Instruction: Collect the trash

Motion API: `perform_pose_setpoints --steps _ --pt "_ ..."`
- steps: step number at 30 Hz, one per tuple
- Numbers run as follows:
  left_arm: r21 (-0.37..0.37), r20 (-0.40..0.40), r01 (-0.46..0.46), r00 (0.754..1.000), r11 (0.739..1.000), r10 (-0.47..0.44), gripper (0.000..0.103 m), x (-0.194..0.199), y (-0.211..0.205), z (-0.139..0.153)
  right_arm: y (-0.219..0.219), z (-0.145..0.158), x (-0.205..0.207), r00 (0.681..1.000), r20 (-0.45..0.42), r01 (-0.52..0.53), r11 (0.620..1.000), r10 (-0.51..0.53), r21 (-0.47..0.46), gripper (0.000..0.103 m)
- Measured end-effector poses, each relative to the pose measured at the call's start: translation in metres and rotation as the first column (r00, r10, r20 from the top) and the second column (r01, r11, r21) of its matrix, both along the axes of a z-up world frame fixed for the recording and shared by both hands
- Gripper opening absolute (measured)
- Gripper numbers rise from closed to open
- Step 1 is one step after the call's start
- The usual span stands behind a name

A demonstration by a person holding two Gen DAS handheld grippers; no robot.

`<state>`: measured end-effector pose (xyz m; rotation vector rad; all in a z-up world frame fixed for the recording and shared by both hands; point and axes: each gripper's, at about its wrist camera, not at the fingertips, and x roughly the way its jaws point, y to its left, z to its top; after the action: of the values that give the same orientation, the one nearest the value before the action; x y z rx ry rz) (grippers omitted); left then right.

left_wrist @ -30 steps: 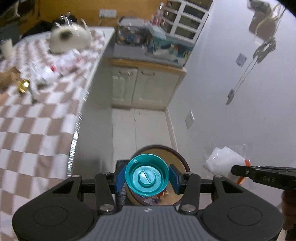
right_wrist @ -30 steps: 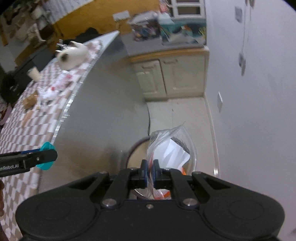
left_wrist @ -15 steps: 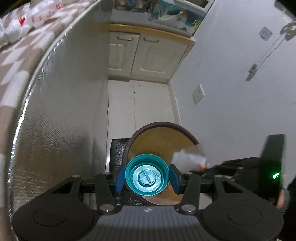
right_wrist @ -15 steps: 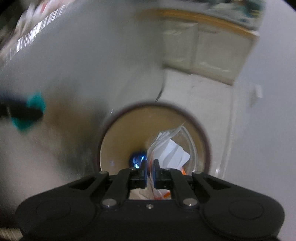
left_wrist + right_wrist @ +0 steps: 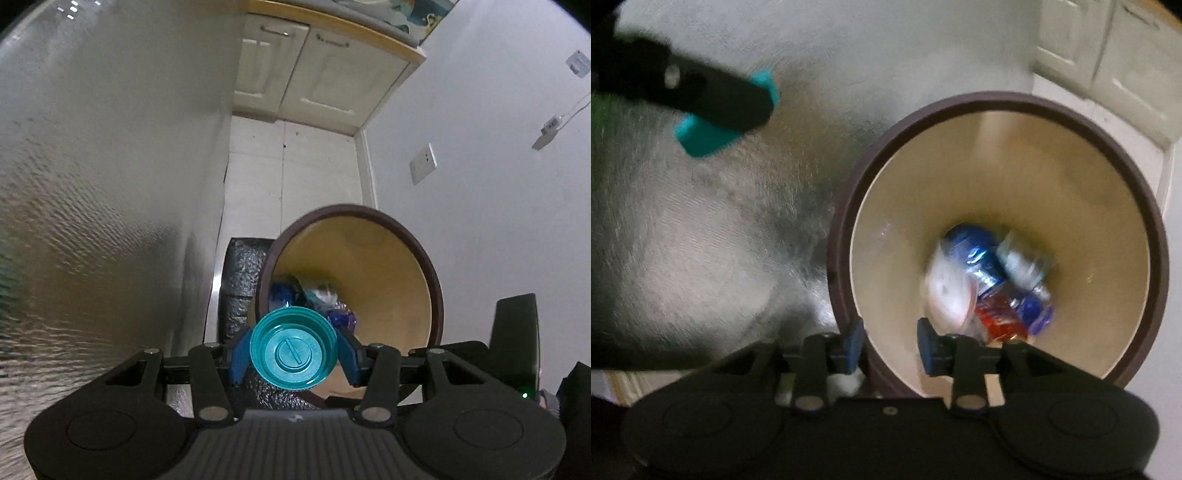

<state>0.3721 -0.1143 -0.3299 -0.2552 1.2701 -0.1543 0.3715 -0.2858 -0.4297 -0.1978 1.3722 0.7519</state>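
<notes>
- The big round trash bin with a dark brown rim and tan inside (image 5: 846, 221) stands on the floor beside the shiny silver wall of the counter (image 5: 92, 184). It is the target for both hands.
- Down at the bottom of the bin lies a pile of crumpled wrappers, blue, red and clear (image 5: 990, 280). One whitish piece (image 5: 945, 291) is blurred, so what it is cannot be told.
- The left gripper (image 5: 293, 349) squeezes the round teal plastic lid (image 5: 293, 349) between its blue pads. In its own view the lid sits over the near left edge of the bin.
- From the other camera the lid (image 5: 701, 136) looks off to the side of the bin (not over the hole). If the pads let go there, the lid could hit the rim and roll away on the floor.
- The right gripper (image 5: 889, 345) is spread apart and holds nothing. It hangs over the near rim.
</notes>
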Motion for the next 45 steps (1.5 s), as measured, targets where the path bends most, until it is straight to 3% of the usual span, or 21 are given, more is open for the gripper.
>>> perform_pose_setpoints --steps 7,14,22,23,24,26,34,41,45 --pt "-0.009 0.003 0.032 0.999 0.999 -0.032 0.050 0.012 -0.017 -0.008 -0.037 0.012 -0.003 0.968 -0.054 0.247 0.966 -0.243 0.082 0.038" --pt "-0.023 -0.005 0.096 0.995 0.995 -0.096 0.050 0.028 -0.043 -0.021 -0.078 0.040 -0.004 0.875 -0.017 0.484 0.869 -0.485 0.103 0.043" --pt "-0.039 0.005 0.160 0.987 0.986 -0.160 0.050 0.042 -0.080 -0.039 -0.099 0.048 -0.015 0.836 0.002 0.546 0.833 -0.548 0.089 0.044" --pt "-0.040 0.010 0.160 0.987 0.986 -0.160 0.055 0.045 -0.083 -0.041 -0.102 0.049 -0.017 0.832 0.001 0.552 0.829 -0.554 0.090 0.044" --pt "-0.036 0.004 0.162 0.987 0.986 -0.162 0.071 0.048 -0.086 -0.043 -0.103 0.048 -0.018 0.829 0.001 0.557 0.826 -0.559 0.090 0.044" --pt "-0.017 -0.004 0.175 0.985 0.984 -0.175 0.080 0.051 -0.092 -0.045 -0.106 0.049 -0.021 0.824 0.001 0.564 0.821 -0.567 0.092 0.044" --pt "0.034 -0.048 0.217 0.975 0.976 -0.216 0.081 0.038 -0.090 -0.044 -0.111 0.053 -0.028 0.814 0.007 0.578 0.810 -0.581 0.094 0.045" --pt "0.069 -0.060 0.200 0.979 0.977 -0.196 0.082 0.026 -0.075 -0.033 -0.112 0.067 -0.029 0.805 0.026 0.588 0.804 -0.592 0.093 0.046" --pt "0.089 -0.054 0.181 0.983 0.979 -0.176 0.088 0.020 -0.068 -0.022 -0.114 0.079 -0.030 0.795 0.044 0.601 0.795 -0.606 0.083 0.047"
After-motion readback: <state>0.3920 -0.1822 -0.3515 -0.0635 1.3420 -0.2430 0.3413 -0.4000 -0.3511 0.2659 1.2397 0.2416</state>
